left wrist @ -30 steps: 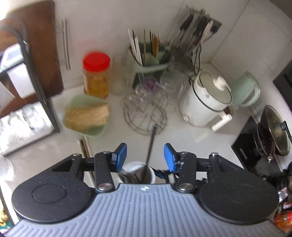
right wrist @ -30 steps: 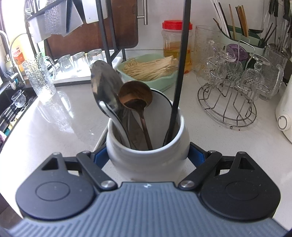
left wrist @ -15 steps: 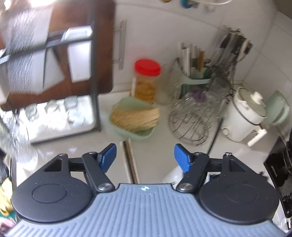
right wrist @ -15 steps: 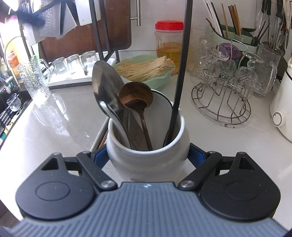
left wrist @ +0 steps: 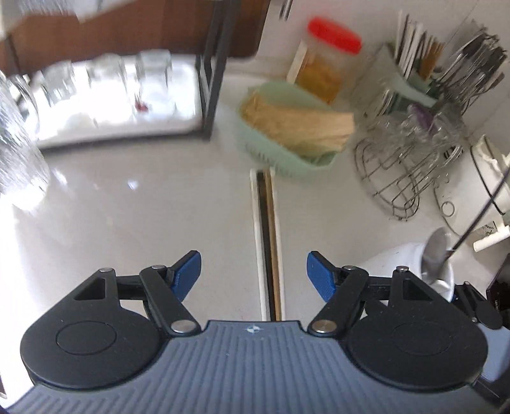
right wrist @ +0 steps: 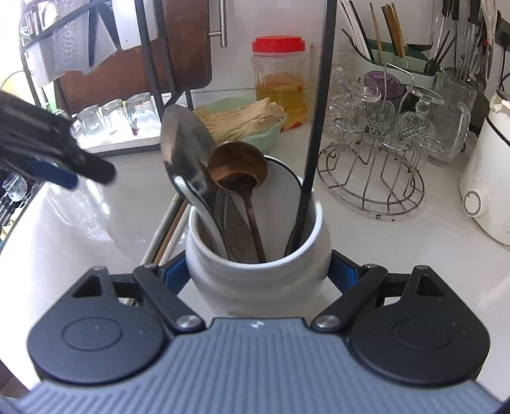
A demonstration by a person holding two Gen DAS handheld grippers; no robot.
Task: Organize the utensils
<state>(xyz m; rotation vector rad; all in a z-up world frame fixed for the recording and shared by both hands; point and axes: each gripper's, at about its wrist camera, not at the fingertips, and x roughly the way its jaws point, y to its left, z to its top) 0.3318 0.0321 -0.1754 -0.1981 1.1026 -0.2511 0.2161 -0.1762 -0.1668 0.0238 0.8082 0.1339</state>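
A: What is on the left?

B: The left gripper (left wrist: pixel 254 274) hangs over the white counter (left wrist: pixel 127 223). Its jaws have just been opening and now stand wide. They hold nothing; a bundle of chopsticks (left wrist: pixel 267 242) lies below the gap.

A: And on the right?

B: The right gripper (right wrist: pixel 256 272) grips the white utensil jar (right wrist: pixel 255 280) on both sides. Inside stand a steel spoon (right wrist: pixel 183 149), a brown spoon (right wrist: pixel 239 168) and a black handle (right wrist: pixel 314 127).

A glossy white counter (right wrist: pixel 398 251) runs to a white tiled wall (right wrist: pixel 242 22). A black metal rack (right wrist: pixel 149 63) stands at the back left before a dark wood panel (right wrist: pixel 191 41). Bright daylight glares on the countertop.
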